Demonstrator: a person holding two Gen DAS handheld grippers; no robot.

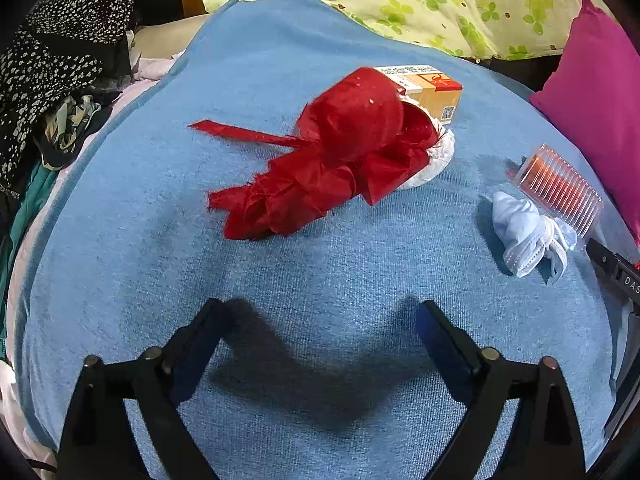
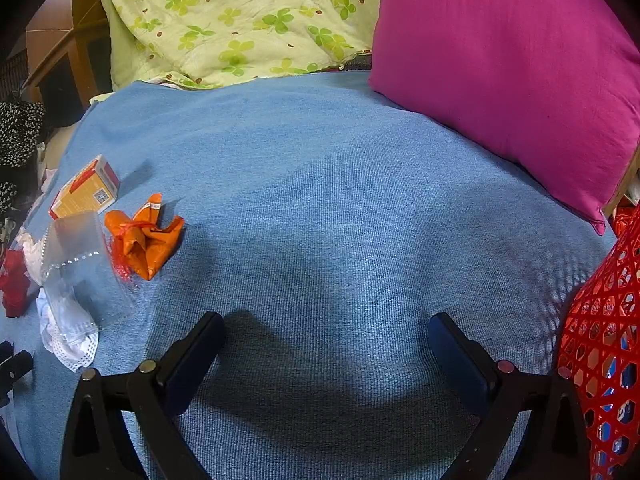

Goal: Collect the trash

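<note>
Both grippers hang over the blue towel (image 1: 280,48) with jaws spread wide and nothing between them: the left gripper (image 1: 320,320) faces the trash, the right gripper (image 2: 326,334) faces bare towel. A magenta pillow (image 2: 504,80) and a clover-print quilt (image 2: 240,20) border the far side; a red mesh basket (image 2: 600,340) stands at the right edge. Ahead of the left gripper lies crumpled red paper (image 1: 320,160), its long axis running from near-left to far-right, over a white wad (image 1: 438,160) and against an orange carton (image 1: 432,92). Beside it sit a clear plastic box (image 1: 560,190), a crumpled face mask (image 1: 524,236) and an orange wrapper (image 2: 146,240).
</note>
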